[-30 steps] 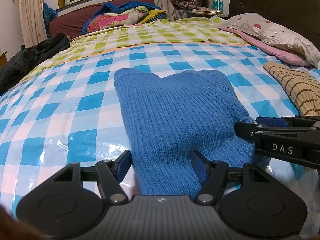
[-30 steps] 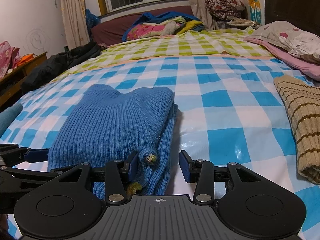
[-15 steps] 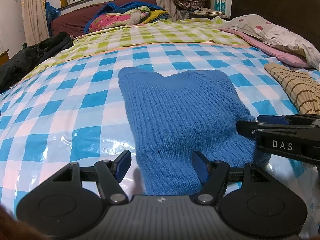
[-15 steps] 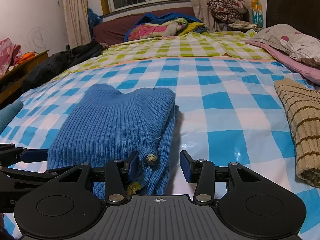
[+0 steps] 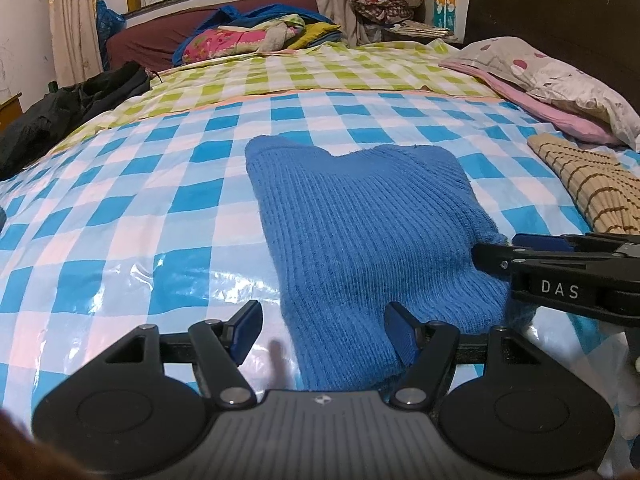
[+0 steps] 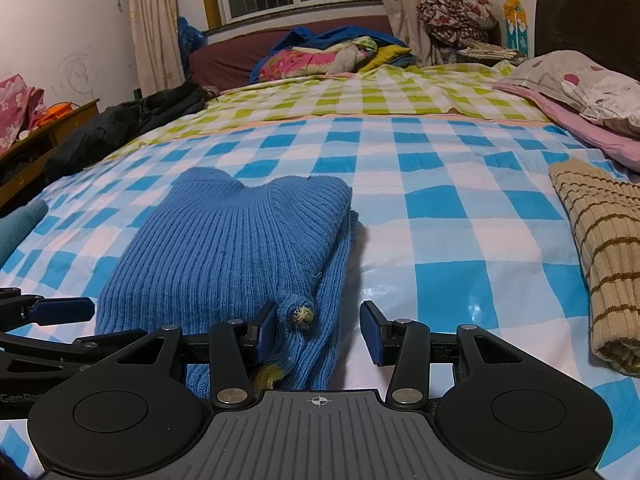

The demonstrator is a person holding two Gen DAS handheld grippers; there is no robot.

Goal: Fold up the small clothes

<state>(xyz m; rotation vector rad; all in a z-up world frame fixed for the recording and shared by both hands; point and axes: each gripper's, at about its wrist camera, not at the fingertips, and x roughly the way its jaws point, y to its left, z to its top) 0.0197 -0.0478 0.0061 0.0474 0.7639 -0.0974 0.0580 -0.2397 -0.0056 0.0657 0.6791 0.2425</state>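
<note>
A small blue knit sweater lies folded on the blue-checked bed cover; it also shows in the right wrist view, with a rolled cuff end at its near right edge. My left gripper is open, its jaws either side of the sweater's near left corner. My right gripper is open around the near right edge, cuff between the jaws. The right gripper also shows in the left wrist view, at the sweater's right side.
A folded tan striped knit lies to the right on the blue-checked cover. Pink and spotted pillows lie at the far right by the dark headboard. Black clothing lies at the left edge. Piled bedding is at the far end.
The left gripper has shifted slightly left, so the sweater sits further right between its jaws. The right gripper has barely moved. Both stay open.
</note>
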